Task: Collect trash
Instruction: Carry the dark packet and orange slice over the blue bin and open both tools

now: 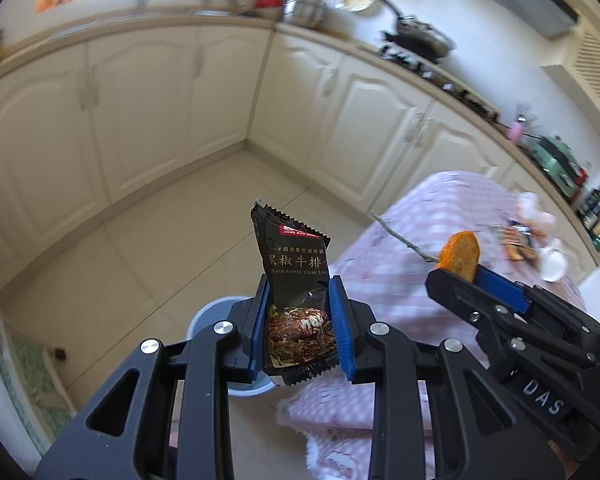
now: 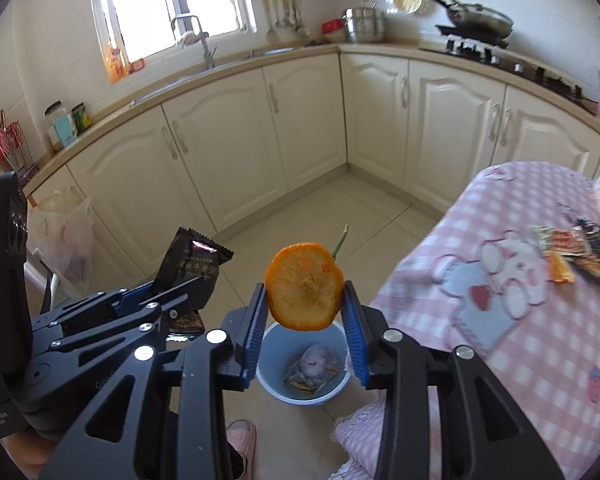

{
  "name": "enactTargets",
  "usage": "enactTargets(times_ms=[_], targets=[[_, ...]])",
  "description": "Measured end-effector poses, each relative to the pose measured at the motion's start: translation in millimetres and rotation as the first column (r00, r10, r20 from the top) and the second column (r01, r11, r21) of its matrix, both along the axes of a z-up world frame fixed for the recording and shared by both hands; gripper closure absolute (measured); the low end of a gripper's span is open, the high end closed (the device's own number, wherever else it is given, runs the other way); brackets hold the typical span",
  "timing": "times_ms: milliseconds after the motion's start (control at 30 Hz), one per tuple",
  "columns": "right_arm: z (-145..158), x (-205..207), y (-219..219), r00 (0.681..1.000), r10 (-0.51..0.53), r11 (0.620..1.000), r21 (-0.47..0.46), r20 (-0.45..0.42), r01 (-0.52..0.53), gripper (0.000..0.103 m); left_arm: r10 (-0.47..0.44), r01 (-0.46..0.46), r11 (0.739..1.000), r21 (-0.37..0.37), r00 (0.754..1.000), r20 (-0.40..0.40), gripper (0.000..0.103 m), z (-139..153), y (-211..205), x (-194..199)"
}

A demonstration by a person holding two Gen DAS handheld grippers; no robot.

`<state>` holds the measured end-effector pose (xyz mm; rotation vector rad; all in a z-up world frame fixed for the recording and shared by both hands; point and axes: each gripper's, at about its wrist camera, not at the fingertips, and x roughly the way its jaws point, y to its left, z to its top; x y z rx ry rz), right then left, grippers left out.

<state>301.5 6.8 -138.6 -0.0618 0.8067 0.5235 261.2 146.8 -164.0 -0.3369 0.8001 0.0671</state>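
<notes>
My left gripper is shut on a black steak-sauce packet that stands upright between its blue pads. It shows again at the left of the right wrist view, the left gripper holding the sauce packet. My right gripper is shut on a round piece of orange peel; from the left wrist view the right gripper with the orange peel sits to the right. A light blue bin stands on the floor below both grippers, with wrappers inside. Only the bin's rim shows behind the left fingers.
A table with a pink checked cloth fills the right side, with more wrappers and white tissue on it. A thin stalk lies at the cloth's edge. Cream cabinets ring the tiled floor. A pink slipper is near the bin.
</notes>
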Motion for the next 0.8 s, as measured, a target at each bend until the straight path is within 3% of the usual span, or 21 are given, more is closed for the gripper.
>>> enactTargets(times_ms=[267,400,800], targets=[[-51,42,56,0.995,0.056,0.998,-0.003,-0.086,-0.056,0.065,0.074,-0.075,0.997,-0.008,0.993,-0.087,0.076,-40,40,23],[-71,59,70,0.993,0.047,0.998,-0.033,-0.106,-0.051,0.058,0.080,-0.082,0.997,-0.013,0.990,-0.117,0.076,-55,47,32],[-81,66,56,0.994,-0.002,1.000,-0.029,-0.110,-0.002,0.057,0.048,-0.052,0.998,-0.020,0.986,-0.157,0.076,-77,42,50]])
